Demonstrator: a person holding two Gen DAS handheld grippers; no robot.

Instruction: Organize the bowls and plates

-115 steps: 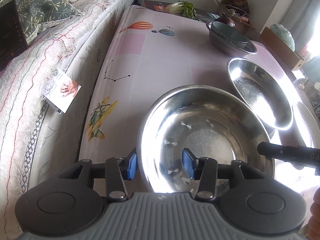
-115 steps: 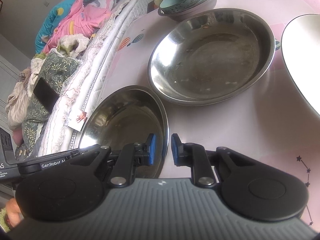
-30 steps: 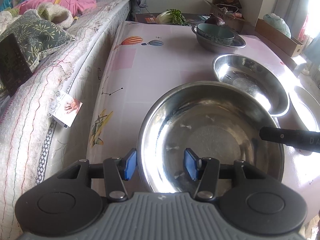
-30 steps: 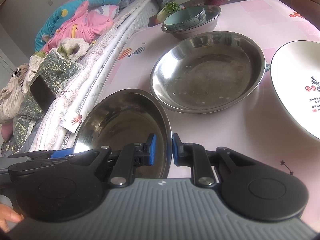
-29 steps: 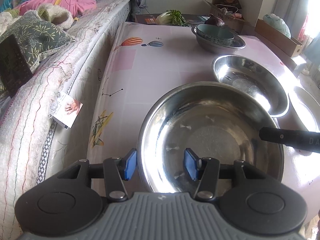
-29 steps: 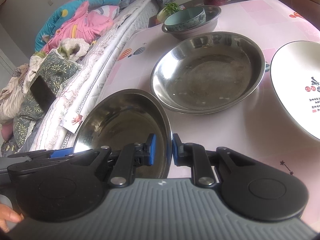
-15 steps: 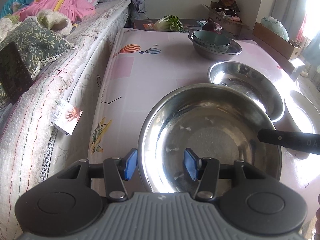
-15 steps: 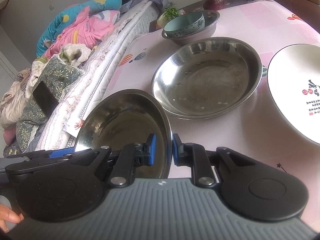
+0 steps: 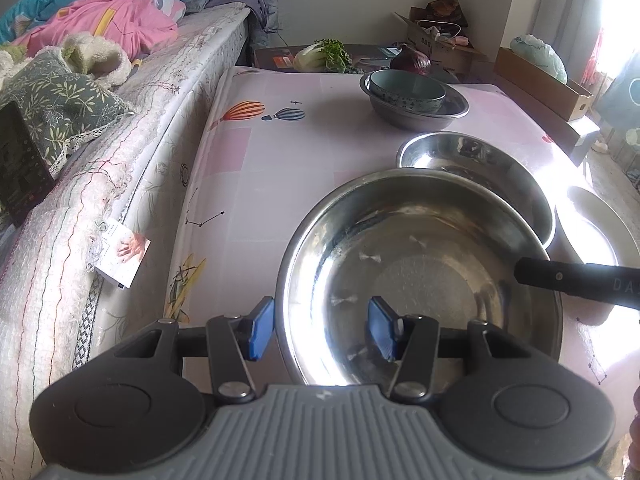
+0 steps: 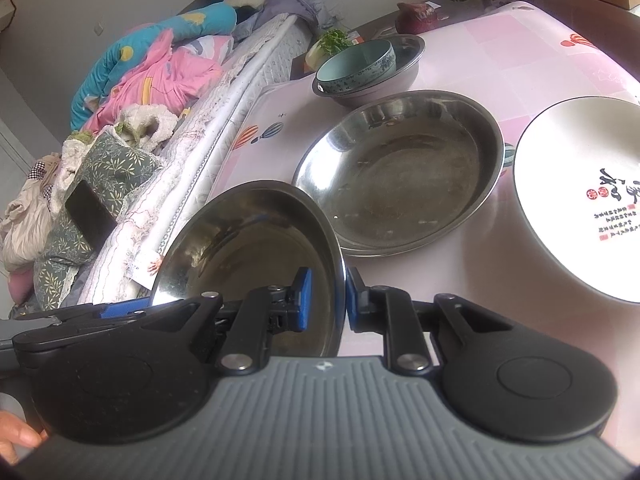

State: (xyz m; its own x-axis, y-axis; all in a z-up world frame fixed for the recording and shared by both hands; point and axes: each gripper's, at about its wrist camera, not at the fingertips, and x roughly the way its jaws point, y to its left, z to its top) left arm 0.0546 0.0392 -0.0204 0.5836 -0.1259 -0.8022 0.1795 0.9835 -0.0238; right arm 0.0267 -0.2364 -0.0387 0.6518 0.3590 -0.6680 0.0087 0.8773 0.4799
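Observation:
A wide steel bowl (image 9: 420, 264) hangs tilted above the table between both grippers. My left gripper (image 9: 320, 330) grips its near left rim, one blue pad outside and one against the inner wall. My right gripper (image 10: 326, 304) is shut on the opposite rim of the same bowl (image 10: 248, 240); one of its black fingers (image 9: 576, 280) shows in the left wrist view. Just beyond lies a second steel bowl (image 10: 400, 168), partly overlapped by the held one. A white plate (image 10: 580, 192) with red and black writing lies to its right. Farther back, a blue-green ceramic bowl (image 10: 356, 64) sits inside a small steel bowl.
The table (image 9: 280, 152) has a pink printed cloth. A bed (image 9: 100, 184) with bedding and a dark phone (image 9: 20, 160) runs along its left edge. Greens (image 9: 320, 56) and cardboard boxes (image 9: 540, 80) stand behind the table. A person's hand (image 10: 16, 436) shows at the lower left.
The held bowl keeps its place between both grippers. The far bowls and the plate have slid slightly lower in both views over the last second. Neither grip has changed.

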